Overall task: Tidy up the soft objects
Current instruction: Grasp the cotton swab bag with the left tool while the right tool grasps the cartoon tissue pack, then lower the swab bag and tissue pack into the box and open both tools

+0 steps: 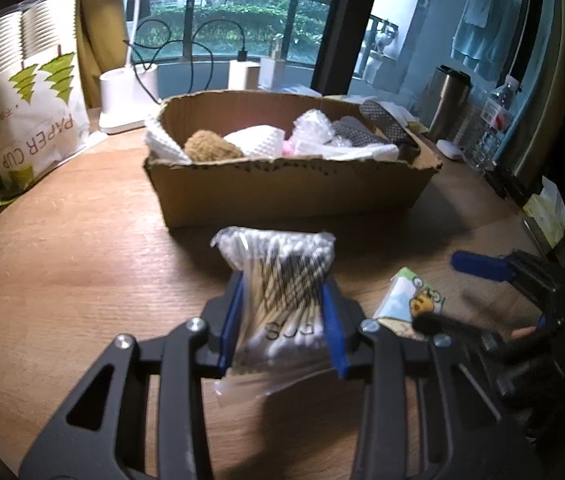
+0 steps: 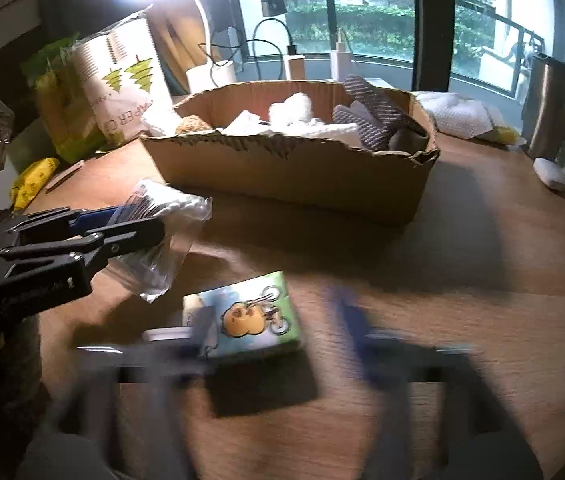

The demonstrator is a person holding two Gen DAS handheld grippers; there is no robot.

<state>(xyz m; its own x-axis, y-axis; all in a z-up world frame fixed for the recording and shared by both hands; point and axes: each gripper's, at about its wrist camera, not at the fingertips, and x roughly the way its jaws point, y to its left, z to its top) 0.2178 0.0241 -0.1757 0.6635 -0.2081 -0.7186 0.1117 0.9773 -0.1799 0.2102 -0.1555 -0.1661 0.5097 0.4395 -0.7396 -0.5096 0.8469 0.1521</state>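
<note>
The left gripper (image 1: 282,312) pinches a swab bag (image 1: 278,280) above the table (image 1: 62,260), before the box (image 1: 290,192). The right gripper (image 2: 278,320), blurred, seemingly spread wide, hangs over a tissue pack (image 2: 246,316). Box contents are partly hidden behind its wall.
</note>
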